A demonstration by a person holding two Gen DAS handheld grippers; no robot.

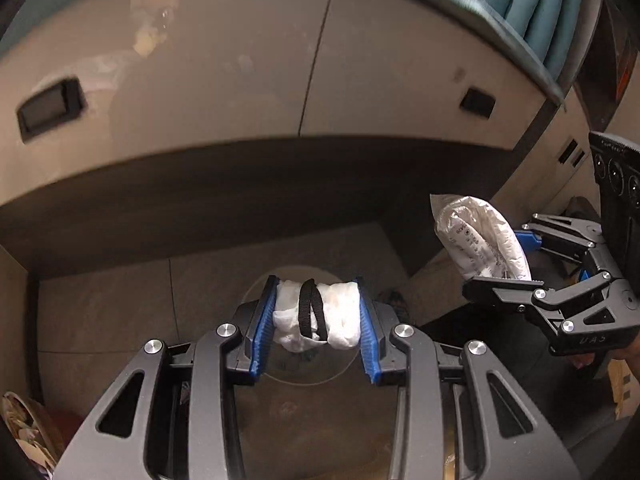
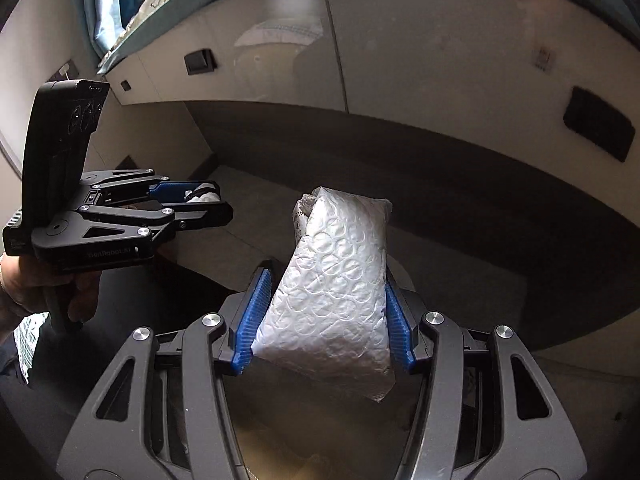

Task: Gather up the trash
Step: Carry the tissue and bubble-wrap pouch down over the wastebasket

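My left gripper (image 1: 316, 314) is shut on a crumpled white tissue wad with a black strap loop (image 1: 316, 316), held in the air in front of a bed base. It also shows at the left of the right wrist view (image 2: 208, 204). My right gripper (image 2: 326, 316) is shut on a white bubble-wrap mailer bag (image 2: 336, 292) that stands upright between the blue pads. In the left wrist view the right gripper (image 1: 508, 258) sits at the right, holding the mailer (image 1: 480, 236).
A beige bed base with drawer fronts (image 1: 224, 80) and dark recessed handles (image 1: 50, 108) fills the background, with a dark recess under it. A teal curtain (image 1: 532, 0) hangs at the upper right. A tiled floor (image 1: 120, 320) lies below. Printed packaging (image 1: 20, 428) lies at the lower left.
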